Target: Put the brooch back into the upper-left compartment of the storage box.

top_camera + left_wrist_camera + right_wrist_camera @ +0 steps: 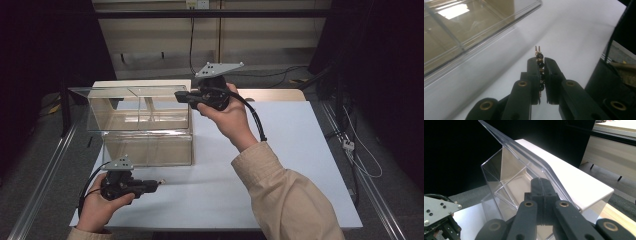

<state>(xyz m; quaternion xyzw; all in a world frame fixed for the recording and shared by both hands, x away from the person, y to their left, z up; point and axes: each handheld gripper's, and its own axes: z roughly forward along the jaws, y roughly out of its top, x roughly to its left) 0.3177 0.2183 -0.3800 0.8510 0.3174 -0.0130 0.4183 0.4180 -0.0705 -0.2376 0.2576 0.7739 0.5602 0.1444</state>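
Clear acrylic box point(142, 131) lies at twelve o'clock from the left gripper point(159, 184), which clamps a beaded hairclip point(539, 59) (long axis along the jaws); right gripper point(177, 95) pinches the raised lid point(127, 91).

Your box sits at the table's left, with one gripper at its lid and one in front of it.

Your acrylic box point(145, 135) stands on the table point(290, 165), left of centre and toward the far edge, its lid point(130, 91) raised above it. Your right gripper point(181, 96) sits at the lid's right end, jaws together on its edge. Your left gripper point(159, 183) lies in front of the box, near the table's near-left corner, with a beaded hair clip point(539, 61) between its jaws, pointing right.
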